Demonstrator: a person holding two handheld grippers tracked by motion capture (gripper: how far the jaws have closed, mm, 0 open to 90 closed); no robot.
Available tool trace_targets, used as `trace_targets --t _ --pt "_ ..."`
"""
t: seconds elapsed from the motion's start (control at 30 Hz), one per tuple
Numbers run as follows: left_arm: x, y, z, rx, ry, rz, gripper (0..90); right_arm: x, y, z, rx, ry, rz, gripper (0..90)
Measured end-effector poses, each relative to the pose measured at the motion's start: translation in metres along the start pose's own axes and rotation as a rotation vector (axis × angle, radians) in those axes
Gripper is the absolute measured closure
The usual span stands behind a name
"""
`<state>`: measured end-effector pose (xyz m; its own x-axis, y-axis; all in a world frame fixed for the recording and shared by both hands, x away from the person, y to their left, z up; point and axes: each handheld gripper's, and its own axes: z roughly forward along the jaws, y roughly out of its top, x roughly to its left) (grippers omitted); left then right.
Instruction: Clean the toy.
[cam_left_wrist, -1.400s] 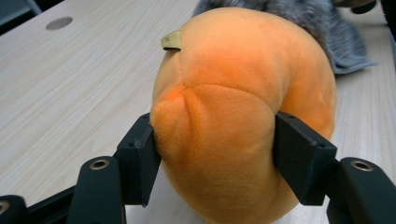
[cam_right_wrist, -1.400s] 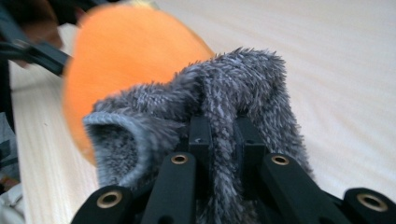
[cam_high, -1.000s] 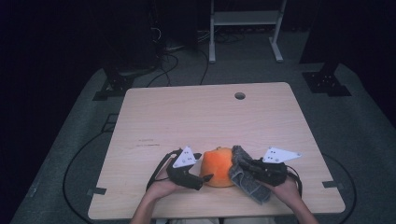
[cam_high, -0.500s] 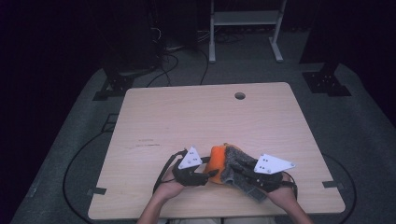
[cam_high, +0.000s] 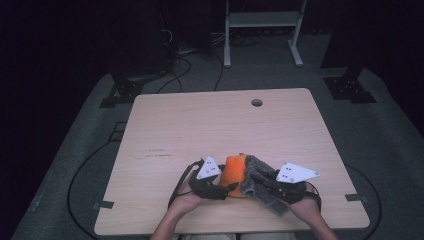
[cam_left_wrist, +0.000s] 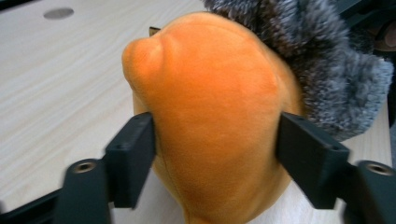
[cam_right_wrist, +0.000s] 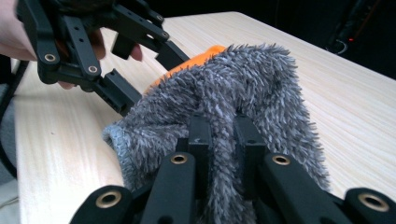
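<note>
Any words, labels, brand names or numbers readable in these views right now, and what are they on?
No readable text on anything.
Grey plates on the grippers: small dark dots, no letters or numbers.
Orange plush, grey fuzzy cloth, table: no label or print.

Fixed overhead, facing forward and down across the pale wooden table (cam_high: 200, 125); two gripper-mounted cameras, close in, facing each other across the same orange-and-grey plush cloth (cam_left_wrist: 210, 107) near the table's front edge.
</note>
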<state>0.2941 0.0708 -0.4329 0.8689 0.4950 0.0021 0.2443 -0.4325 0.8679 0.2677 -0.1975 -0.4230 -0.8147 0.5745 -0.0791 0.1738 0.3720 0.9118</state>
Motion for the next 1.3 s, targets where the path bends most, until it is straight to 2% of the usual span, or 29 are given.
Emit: trace_targets --t 0.07,0.1,0.17,0.23,0.3,0.37,0.43,0.47,0.57,0.63,0.7,0.73,0.83,0.9,0.97,1.03,1.07,1.1,1.13,1.17,1.2,1.23,1.27,1.3 --pt "-0.005 0.002 0.0 -0.004 0.005 0.018 34.9 -0.002 0.002 -0.004 -0.004 -0.014 0.015 79.3" --pt "-0.008 0.003 0.001 -0.002 0.007 0.041 35.3 -0.001 0.004 -0.005 -0.011 -0.014 0.018 79.3" --pt "-0.014 0.005 0.001 0.003 0.015 0.094 35.7 0.007 0.011 -0.007 -0.045 0.027 -0.01 79.2" --pt "-0.017 0.007 0.001 0.021 0.025 0.133 36.2 0.011 0.014 -0.005 -0.032 0.038 -0.04 79.2" --pt "-0.016 0.005 0.0 0.016 0.019 0.135 37.9 0.009 0.01 -0.003 -0.02 0.033 -0.06 79.3" --pt "-0.014 0.003 -0.001 0.012 0.009 0.118 38.5 -0.002 0.004 -0.007 -0.012 0.024 -0.023 79.4" --pt "-0.014 0.003 -0.001 0.01 0.006 0.122 38.4 -0.014 -0.001 -0.011 0.019 -0.039 0.013 79.3" --pt "-0.016 0.003 0.0 0.007 0.001 0.131 38.4 -0.018 -0.002 -0.013 0.022 -0.044 0.042 79.3" --pt "-0.018 0.004 0.001 0.012 -0.014 0.153 38.4 -0.015 0.003 -0.015 -0.016 0.0 0.043 79.2" --pt "-0.015 0.003 -0.002 0.006 -0.033 0.135 37.0 -0.014 0.003 -0.012 -0.01 0.021 0.036 79.2" --pt "-0.008 0.002 -0.004 -0.033 -0.053 0.047 33.1 -0.019 -0.002 -0.01 -0.018 0.039 0.065 79.2" --pt "-0.007 0.002 -0.004 -0.037 -0.051 0.038 34.8 -0.022 -0.005 -0.011 -0.02 0.039 0.079 79.2" --pt "-0.013 0.003 -0.001 -0.028 -0.034 0.084 39.3 -0.024 -0.005 -0.015 -0.006 0.027 0.094 79.2" --pt "-0.018 0.005 0.0 -0.022 -0.036 0.131 40.5 -0.022 0.001 -0.017 -0.033 0.048 0.1 79.3" --pt "-0.023 0.005 0.0 0.0 -0.036 0.192 41.1 -0.015 0.01 -0.015 -0.053 0.083 0.067 79.2" --pt "-0.023 0.003 -0.001 0.016 -0.038 0.217 41.2 -0.011 0.012 -0.012 -0.04 0.087 0.036 79.2" --pt "-0.02 0.003 -0.002 0.005 -0.05 0.198 40.9 -0.012 0.011 -0.011 -0.036 0.092 0.042 79.2" --pt "-0.017 0.003 -0.003 -0.011 -0.057 0.161 39.6 -0.015 0.008 -0.01 -0.03 0.086 0.052 79.3" --pt "-0.015 0.004 -0.003 -0.028 -0.06 0.119 35.0 -0.017 0.004 -0.01 -0.021 0.081 0.064 79.4" --pt "-0.013 0.006 -0.002 -0.037 -0.046 0.063 27.6 -0.018 0.002 -0.011 -0.019 0.079 0.079 79.5" --pt "-0.013 0.008 0.001 -0.028 -0.035 0.026 21.5 -0.018 0.0 -0.012 -0.022 0.095 0.094 79.7" --pt "-0.014 0.008 0.004 -0.006 -0.04 0.033 20.7 -0.016 0.001 -0.013 -0.018 0.123 0.088 79.7" --pt "-0.016 0.006 0.005 -0.006 -0.036 0.074 24.6 -0.012 0.003 -0.013 -0.008 0.135 0.069 79.7" --pt "-0.019 0.005 0.005 -0.019 -0.039 0.096 28.8 -0.01 0.007 -0.014 0.002 0.139 0.053 79.7"
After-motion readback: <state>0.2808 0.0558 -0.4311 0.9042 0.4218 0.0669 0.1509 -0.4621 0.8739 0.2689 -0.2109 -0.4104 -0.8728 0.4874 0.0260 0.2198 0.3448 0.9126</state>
